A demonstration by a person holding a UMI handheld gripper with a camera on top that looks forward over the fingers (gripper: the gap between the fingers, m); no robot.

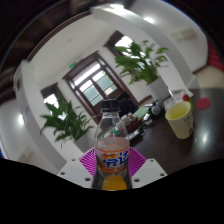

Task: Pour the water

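Clamped at the bottom centre: two-finger gripper (114, 172), pink striped pads pressed on both sides of a clear plastic bottle with an orange label and orange drink (113, 150). Held upright, capped, tilted scene. Right of centre, a yellow cup (180, 121), well apart, likely the pouring target.

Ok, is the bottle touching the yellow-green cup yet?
Apart. The gripper view shows the bottle between the gripper fingers, pads against its sides, while the yellow-green cup stands beyond it to one side, with clear table surface between them.
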